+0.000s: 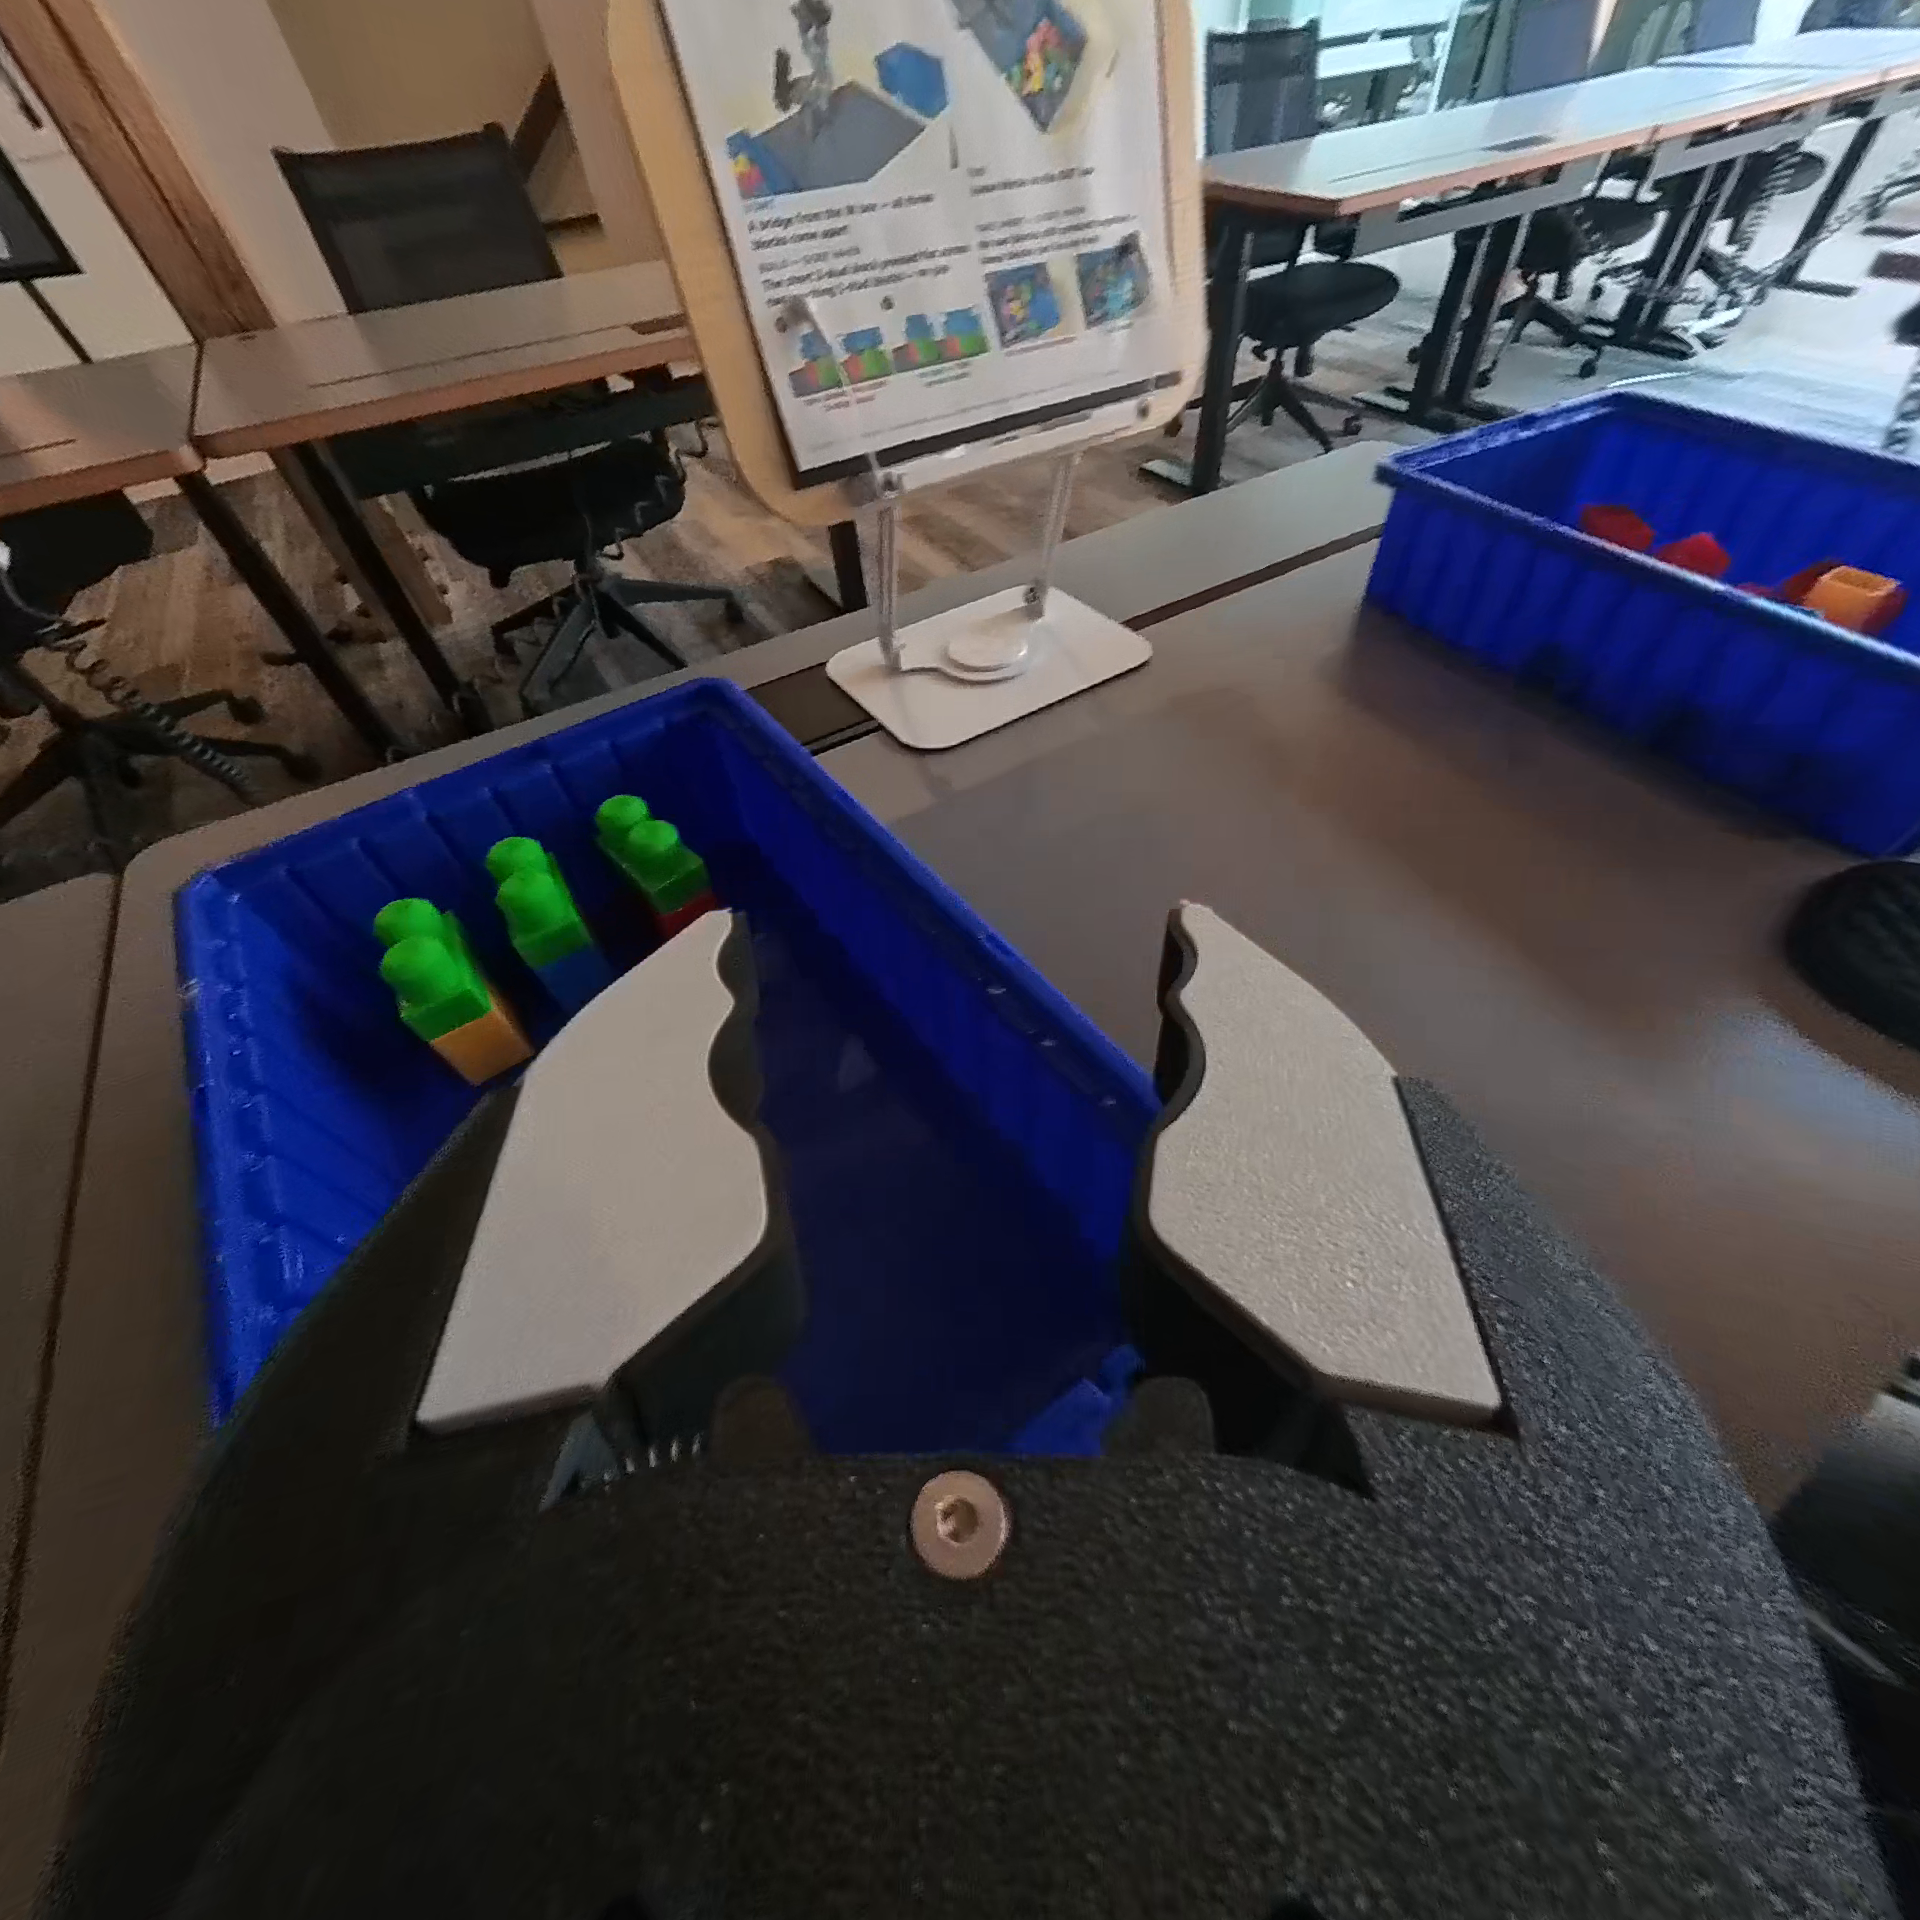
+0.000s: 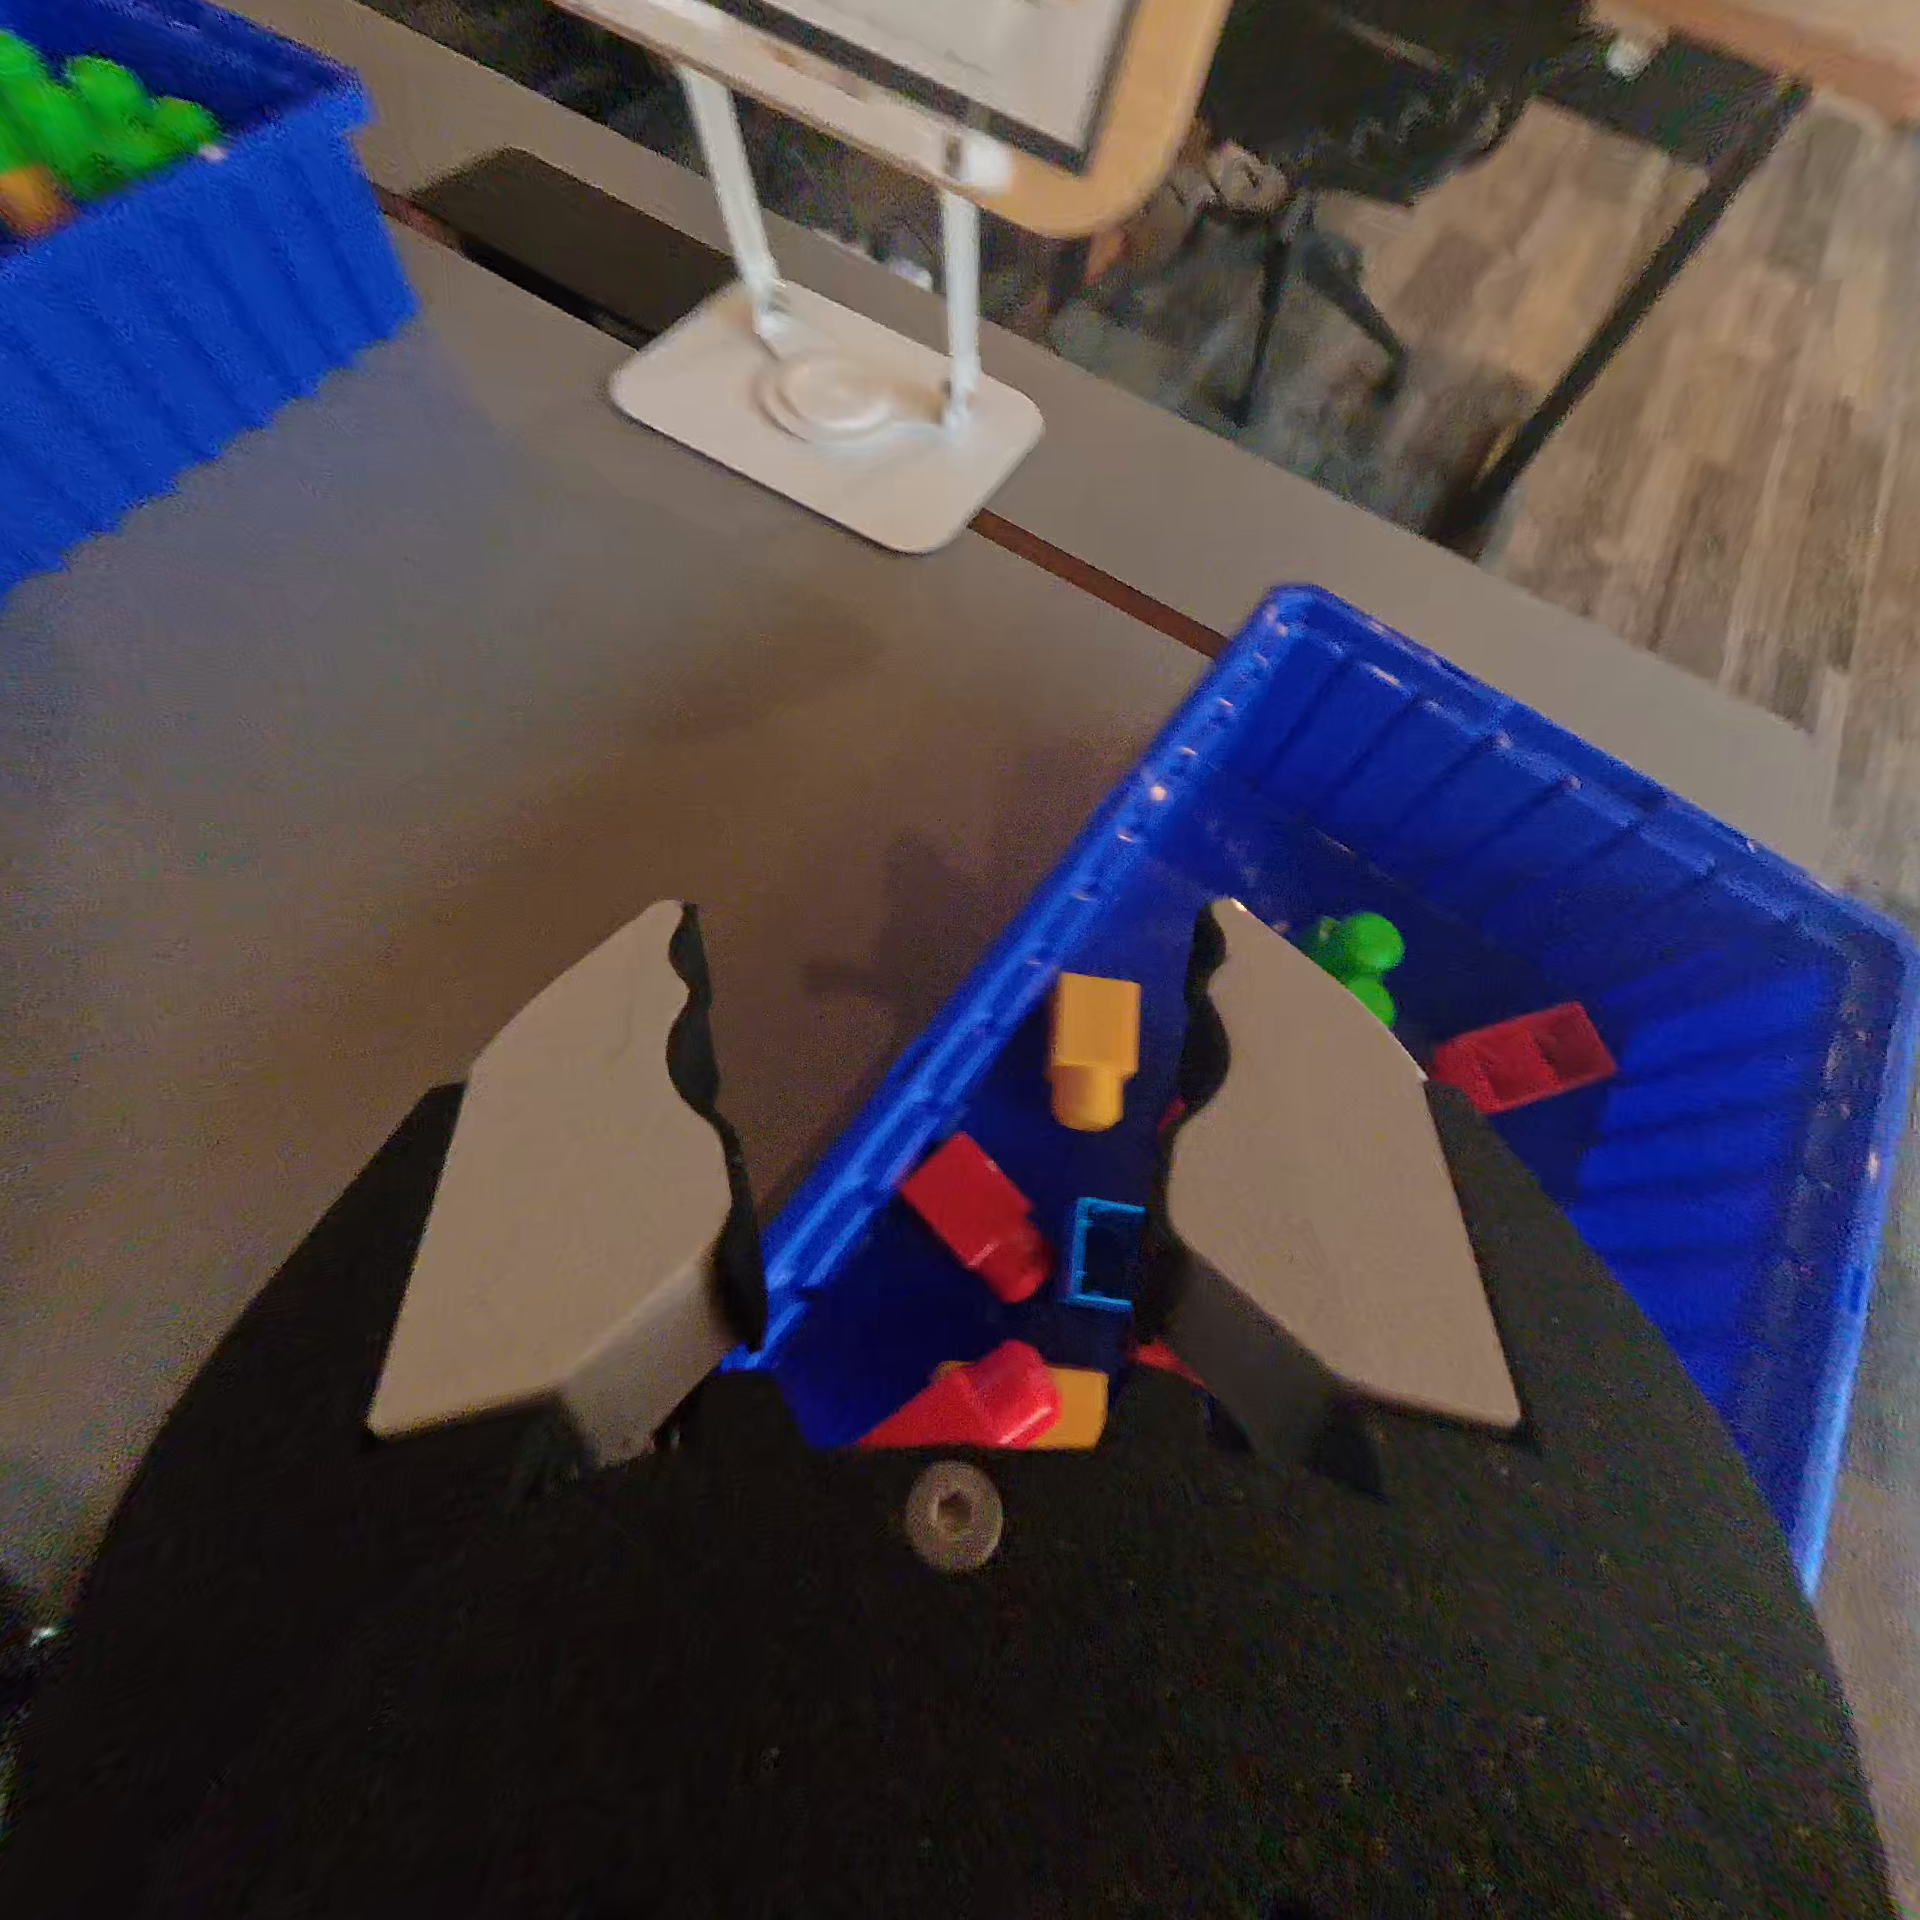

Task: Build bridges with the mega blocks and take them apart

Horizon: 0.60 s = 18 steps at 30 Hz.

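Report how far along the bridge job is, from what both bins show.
Done: three green-topped bridges stand in the left bin. In hand: nothing; the left gripper and right gripper are open and empty. Left: loose blocks lie unbuilt in the right bin, and taking bridges apart.

Mega blocks: three assembled, the rest loose.
Three upright bridges (image 1: 540, 925), green tops on orange, blue and red bases, stand in a row; loose red (image 2: 977, 1216), orange (image 2: 1091, 1049), blue and green blocks lie scattered.
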{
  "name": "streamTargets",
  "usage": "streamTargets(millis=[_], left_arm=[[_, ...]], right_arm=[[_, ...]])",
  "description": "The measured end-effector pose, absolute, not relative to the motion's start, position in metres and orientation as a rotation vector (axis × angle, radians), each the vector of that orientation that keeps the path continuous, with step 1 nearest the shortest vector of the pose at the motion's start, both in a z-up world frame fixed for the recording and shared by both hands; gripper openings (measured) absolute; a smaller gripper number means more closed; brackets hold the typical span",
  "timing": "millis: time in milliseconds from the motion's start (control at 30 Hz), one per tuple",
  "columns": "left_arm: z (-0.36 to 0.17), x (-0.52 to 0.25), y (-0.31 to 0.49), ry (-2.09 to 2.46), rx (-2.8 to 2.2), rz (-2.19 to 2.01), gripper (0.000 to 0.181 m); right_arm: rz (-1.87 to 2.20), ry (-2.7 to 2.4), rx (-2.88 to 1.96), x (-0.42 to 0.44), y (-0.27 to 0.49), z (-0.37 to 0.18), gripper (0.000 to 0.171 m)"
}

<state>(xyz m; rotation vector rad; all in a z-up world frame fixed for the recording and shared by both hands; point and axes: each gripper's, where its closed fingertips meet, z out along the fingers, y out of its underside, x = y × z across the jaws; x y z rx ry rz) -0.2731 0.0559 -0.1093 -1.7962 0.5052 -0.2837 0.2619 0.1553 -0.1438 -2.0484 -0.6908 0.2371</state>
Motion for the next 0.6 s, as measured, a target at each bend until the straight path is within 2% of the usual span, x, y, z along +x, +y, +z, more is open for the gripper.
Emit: streamTargets(millis=[300, 467, 600], left_arm=[[-0.150, -0.323, 0.123, 0.427, -1.958, -0.213, 0.072], [-0.185, -0.374, 0.174, 0.263, -2.107, -0.050, 0.061], [-0.220, -0.399, 0.211, 0.194, -2.239, 0.005, 0.060]], right_arm=[[0.325, -0.872, -1.825, 0.171, 0.058, -0.125, 0.082], [0.321, -0.914, -1.764, 0.146, 0.030, -0.123, 0.081], [0.327, -0.918, -1.740, 0.139, 0.019, -0.122, 0.081]])
